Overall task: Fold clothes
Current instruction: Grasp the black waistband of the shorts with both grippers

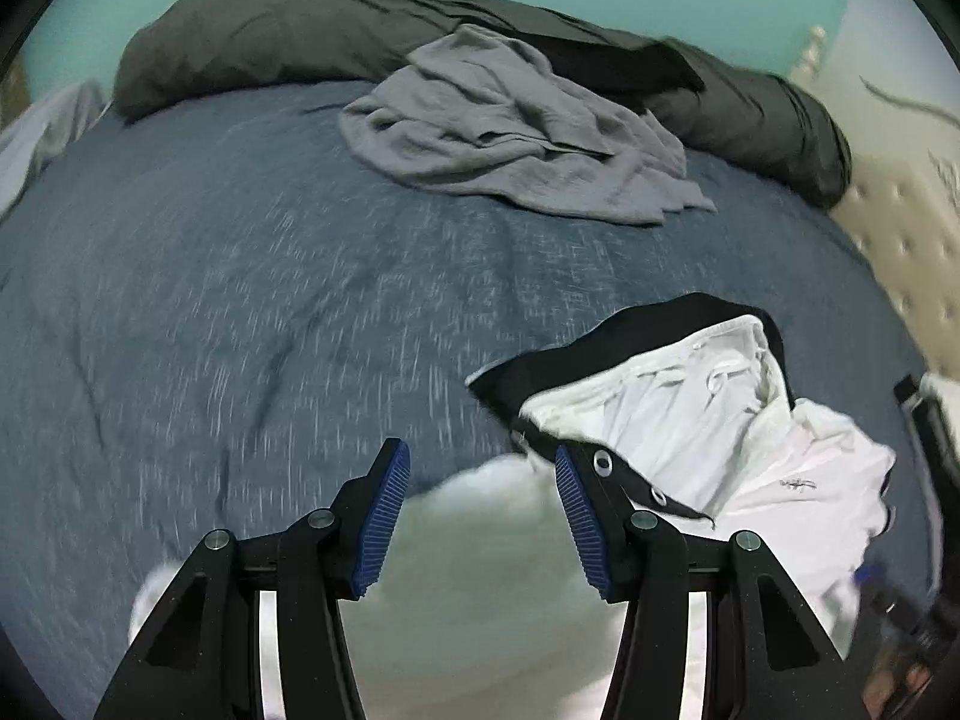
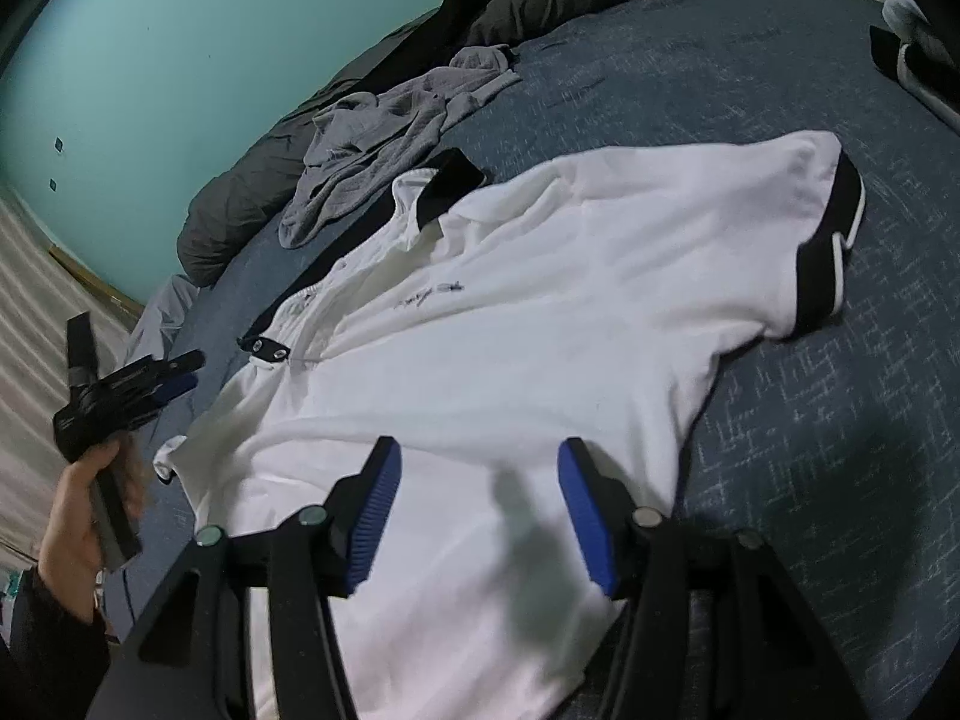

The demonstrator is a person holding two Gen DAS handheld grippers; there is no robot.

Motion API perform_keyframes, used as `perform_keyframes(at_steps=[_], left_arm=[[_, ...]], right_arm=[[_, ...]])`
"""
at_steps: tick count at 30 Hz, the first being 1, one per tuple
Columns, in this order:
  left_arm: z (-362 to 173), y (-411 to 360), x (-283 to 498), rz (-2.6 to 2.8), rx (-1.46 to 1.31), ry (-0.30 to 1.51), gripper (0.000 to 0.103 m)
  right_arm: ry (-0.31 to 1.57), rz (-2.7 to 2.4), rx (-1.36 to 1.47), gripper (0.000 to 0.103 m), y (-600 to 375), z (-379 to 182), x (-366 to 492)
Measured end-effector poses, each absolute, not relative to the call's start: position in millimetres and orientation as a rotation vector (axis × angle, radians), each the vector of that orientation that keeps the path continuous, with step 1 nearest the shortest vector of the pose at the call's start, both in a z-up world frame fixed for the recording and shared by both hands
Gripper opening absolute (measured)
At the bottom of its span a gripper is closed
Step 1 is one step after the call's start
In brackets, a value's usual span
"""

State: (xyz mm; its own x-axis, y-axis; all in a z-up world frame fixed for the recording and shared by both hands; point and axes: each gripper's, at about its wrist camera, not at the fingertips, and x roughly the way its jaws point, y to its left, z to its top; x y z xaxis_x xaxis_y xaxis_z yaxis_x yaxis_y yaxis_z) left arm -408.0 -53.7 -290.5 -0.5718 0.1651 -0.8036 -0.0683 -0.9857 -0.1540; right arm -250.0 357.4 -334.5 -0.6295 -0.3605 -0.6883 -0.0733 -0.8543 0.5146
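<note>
A white polo shirt (image 2: pixel 510 348) with a black collar and black sleeve cuffs lies spread face up on the blue bedspread (image 2: pixel 810 420). My right gripper (image 2: pixel 477 462) hovers over the shirt's lower body, jaws open, with no cloth pinched between the pads. In the left wrist view the shirt (image 1: pixel 690 420) shows its collar and button placket at the lower right. My left gripper (image 1: pixel 483 462) is open above a blurred white part of the shirt, its right finger close to the placket. The right wrist view shows the left gripper (image 2: pixel 180 372) in a hand by the shirt's left edge.
A crumpled grey garment (image 1: pixel 510 132) lies further up the bed, in front of a dark grey rolled duvet (image 1: pixel 270 36). A cream tufted headboard (image 1: pixel 900 228) borders the bed on the right. A teal wall (image 2: pixel 150 60) stands behind.
</note>
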Motion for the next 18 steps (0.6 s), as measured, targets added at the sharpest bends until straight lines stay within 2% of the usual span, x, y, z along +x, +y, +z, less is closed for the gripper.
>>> perform_keyframes(at_steps=[3,8,10,18], left_arm=[[-292,-48,-426,2.655,-1.405,-0.1,0.055],[-301,-48,-453,2.613,-1.461,-0.088,0.055],[-303,-47,-463,2.591,-1.479,-0.099,0.055],[-321,-38,-493,2.526,-1.546,-0.02,0.055]], right_arm=[[-0.663,-2.588,1.278,0.06,357,-319,-275],[-0.425,-2.61,1.315,0.06,356,-282,-348],[-0.384,-2.617,1.349,0.06,358,-275,-376],[-0.225,-2.571,1.517,0.06,352,-282,-473]])
